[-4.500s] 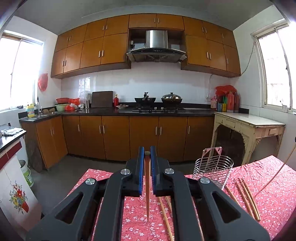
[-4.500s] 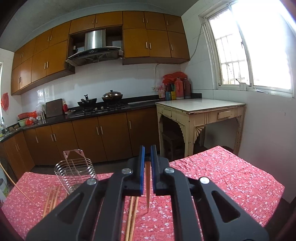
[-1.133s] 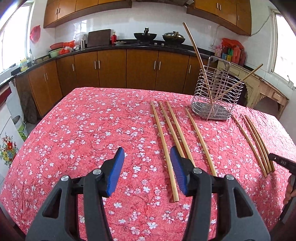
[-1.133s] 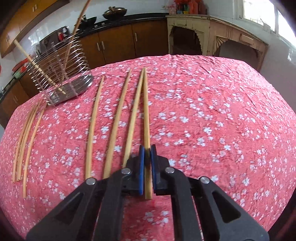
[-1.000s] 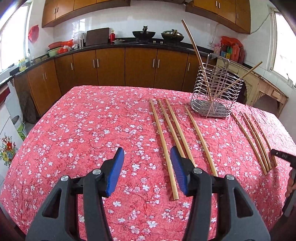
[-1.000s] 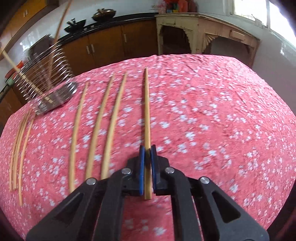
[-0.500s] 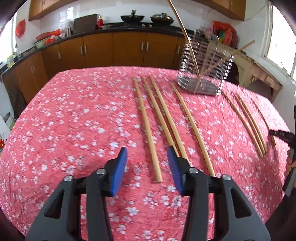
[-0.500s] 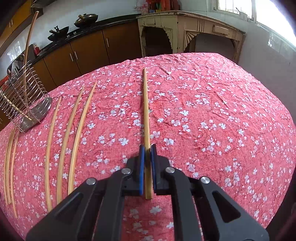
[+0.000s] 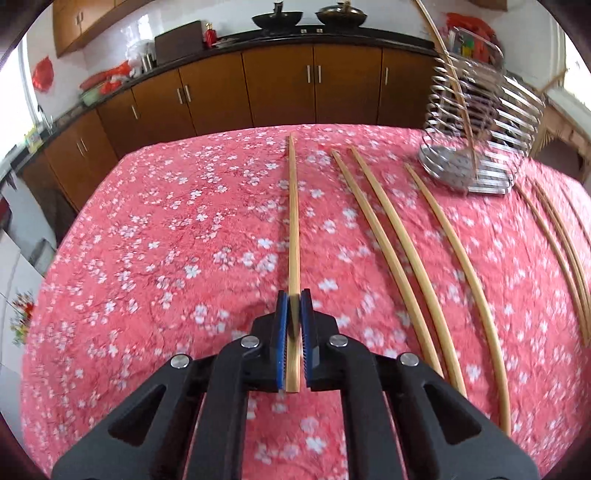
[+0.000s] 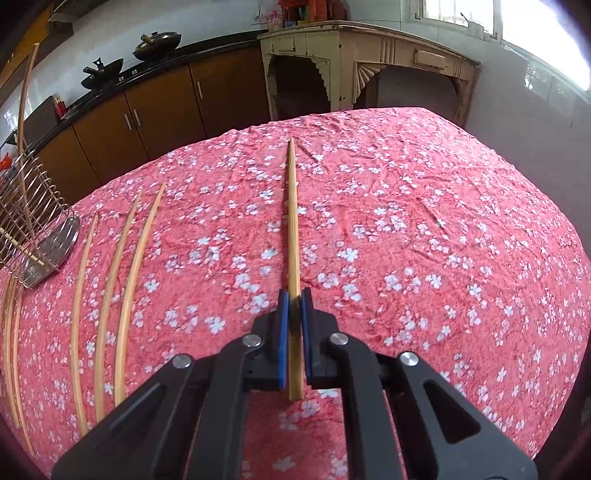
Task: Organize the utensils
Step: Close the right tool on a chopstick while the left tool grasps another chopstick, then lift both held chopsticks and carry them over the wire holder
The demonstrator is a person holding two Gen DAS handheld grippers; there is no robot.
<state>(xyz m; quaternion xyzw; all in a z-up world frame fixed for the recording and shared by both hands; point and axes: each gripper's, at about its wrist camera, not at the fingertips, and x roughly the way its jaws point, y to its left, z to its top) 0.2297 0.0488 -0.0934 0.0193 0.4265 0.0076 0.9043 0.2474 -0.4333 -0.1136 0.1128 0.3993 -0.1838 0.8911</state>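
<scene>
Gripping one chopstick (image 9: 293, 236) near its butt, left gripper (image 9: 294, 314); the right gripper (image 10: 294, 314) likewise clamps another (image 10: 293, 236). Both point across the table (image 9: 147, 258). Lift level, then tip-first into rack (image 9: 476, 122).

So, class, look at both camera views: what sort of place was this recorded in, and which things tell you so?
Most likely a home kitchen. Brown cabinets run under a dark counter, two woks sit on the stove, and a wire utensil rack stands on a table with a red flowered cloth.
</scene>
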